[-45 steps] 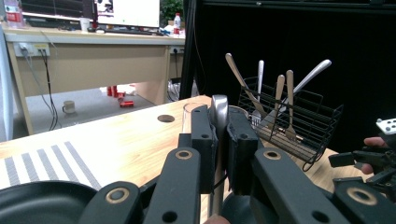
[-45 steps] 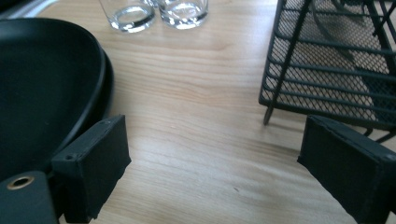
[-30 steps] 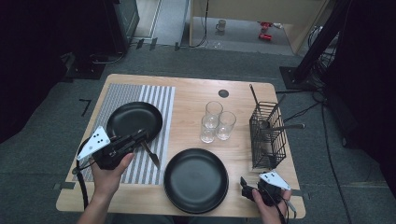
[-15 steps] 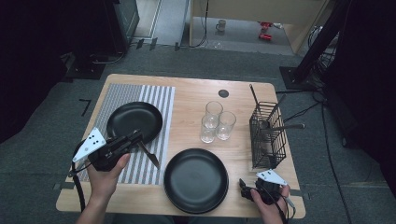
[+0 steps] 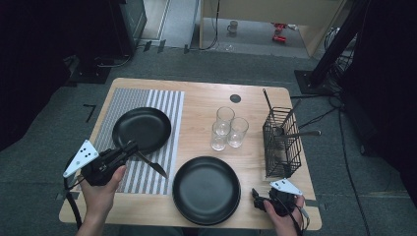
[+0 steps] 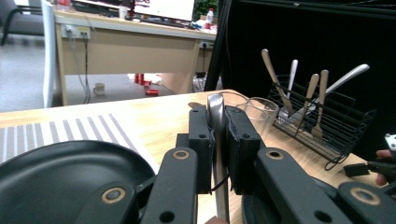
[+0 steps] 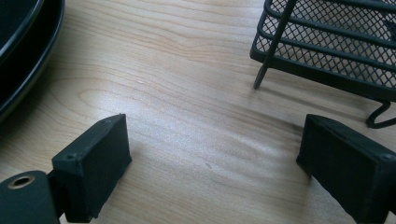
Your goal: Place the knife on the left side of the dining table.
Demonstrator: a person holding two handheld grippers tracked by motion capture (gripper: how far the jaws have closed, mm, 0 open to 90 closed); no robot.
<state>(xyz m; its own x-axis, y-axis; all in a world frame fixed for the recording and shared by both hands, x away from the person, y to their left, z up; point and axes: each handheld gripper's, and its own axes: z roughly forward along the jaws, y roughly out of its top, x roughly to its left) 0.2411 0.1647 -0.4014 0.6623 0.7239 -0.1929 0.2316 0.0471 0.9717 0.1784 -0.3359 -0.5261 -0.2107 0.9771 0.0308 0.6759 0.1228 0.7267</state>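
My left hand-held gripper (image 5: 129, 147) clamps 1 knife (image 5: 151, 164), blade slanting toward the front plate (image 5: 206, 191), over the striped mat (image 5: 147, 172). Right hand-held gripper (image 7: 210, 163) rests open on the bench (image 5: 201, 105).

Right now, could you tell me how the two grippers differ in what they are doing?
The left gripper is shut on a knife, while the right gripper stands open with nothing between its jaws. The left gripper hangs over the striped mat beside a black plate; the right gripper sits low over bare table near the wire basket. Both are hand-held with black jaws.
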